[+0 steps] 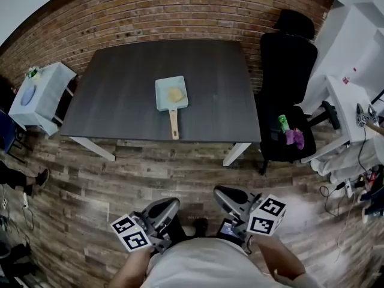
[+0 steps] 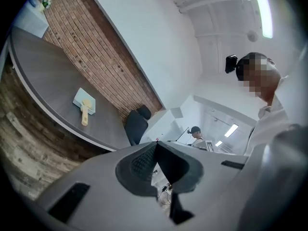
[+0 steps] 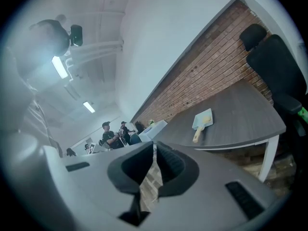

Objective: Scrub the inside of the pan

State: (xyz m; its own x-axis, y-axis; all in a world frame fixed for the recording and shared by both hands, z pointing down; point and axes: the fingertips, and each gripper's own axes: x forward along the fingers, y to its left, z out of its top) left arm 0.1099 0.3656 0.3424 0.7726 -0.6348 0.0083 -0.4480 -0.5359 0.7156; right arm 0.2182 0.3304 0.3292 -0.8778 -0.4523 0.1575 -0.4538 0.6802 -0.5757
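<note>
Both claws are close to our body. The left gripper [image 1: 165, 207] and the right gripper [image 1: 228, 198] each have their jaws pressed together with nothing between them; we judge this is because the scrubbing is not yet begun. Well apart from them, on the dark table [image 1: 120, 95], lies the pale blue pan [image 1: 171, 83]. Its wooden handle [image 1: 174, 125] is turned toward us, probably for an easy grasp. A round yellow scrubber [image 1: 174, 94] sits inside it, ready. We can read no brand or writing, only square markers on the grippers' cubes.
</note>
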